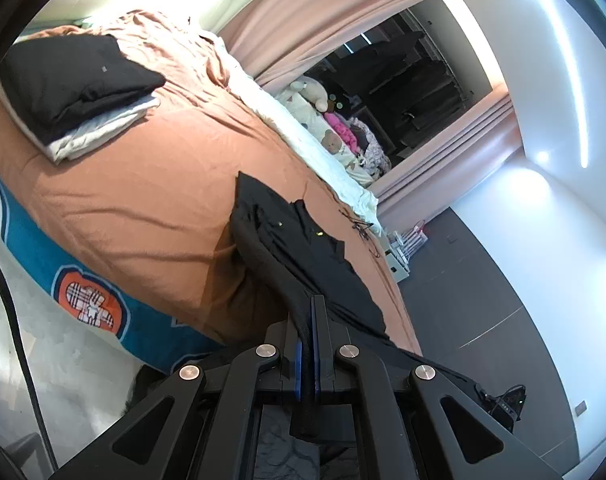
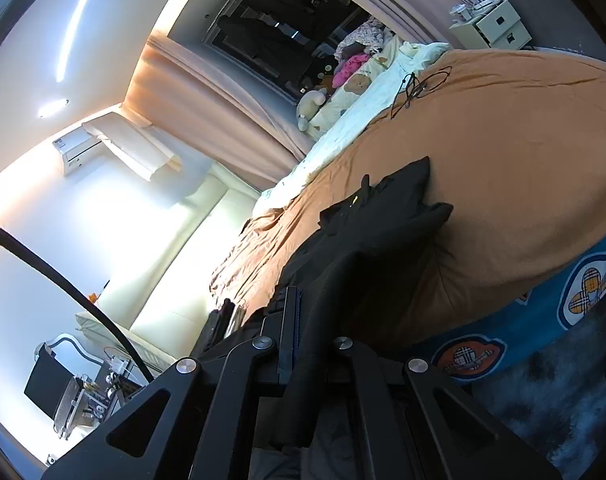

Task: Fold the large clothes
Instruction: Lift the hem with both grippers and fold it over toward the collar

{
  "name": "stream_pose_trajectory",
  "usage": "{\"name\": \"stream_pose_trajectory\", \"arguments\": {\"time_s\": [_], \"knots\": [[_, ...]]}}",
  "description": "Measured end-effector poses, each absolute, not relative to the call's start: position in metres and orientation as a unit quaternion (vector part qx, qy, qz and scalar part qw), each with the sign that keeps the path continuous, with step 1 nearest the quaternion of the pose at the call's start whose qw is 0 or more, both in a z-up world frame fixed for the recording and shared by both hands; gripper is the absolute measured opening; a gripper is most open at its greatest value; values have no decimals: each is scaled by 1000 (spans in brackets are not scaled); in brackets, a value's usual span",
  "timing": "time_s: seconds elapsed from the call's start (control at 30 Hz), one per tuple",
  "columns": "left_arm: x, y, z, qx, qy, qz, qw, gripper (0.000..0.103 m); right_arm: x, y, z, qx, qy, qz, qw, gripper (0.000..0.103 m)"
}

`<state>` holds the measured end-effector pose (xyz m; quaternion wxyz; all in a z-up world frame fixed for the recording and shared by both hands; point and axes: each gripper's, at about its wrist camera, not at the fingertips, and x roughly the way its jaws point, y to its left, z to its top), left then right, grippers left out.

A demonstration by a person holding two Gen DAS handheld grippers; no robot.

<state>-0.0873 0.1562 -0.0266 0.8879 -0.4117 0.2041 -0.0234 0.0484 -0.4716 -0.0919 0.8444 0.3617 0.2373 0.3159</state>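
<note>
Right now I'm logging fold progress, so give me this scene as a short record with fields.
surface: bed with orange sheet
garment in work: black garment, part on the bed, part hanging off its edge
left hand-held gripper: shut on a thick edge of the black garment
right hand-held gripper: shut on the black garment
finished pile: folded black garment on folded white garment
also on bed: tangled black cord

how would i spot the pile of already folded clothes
Start at the orange-brown bedspread covering the bed. Near its far end, by the pale headboard, sits the folded stack of clothes. Unlike the loose black garment trailing off the near edge, it is squared, black on top of white.
</note>
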Motion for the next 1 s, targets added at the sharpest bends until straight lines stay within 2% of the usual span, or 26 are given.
{"name": "stream_pose_trajectory", "arguments": {"time_s": [0.47, 1.0], "knots": [[-7, 167, 47, -362, 182, -13, 914, 3, 177, -469, -49, 329, 194, 340, 859, 0], [158, 207, 90, -320, 219, 5, 922, 3, 348, -420, -20, 287, 217, 319, 877, 0]]}}
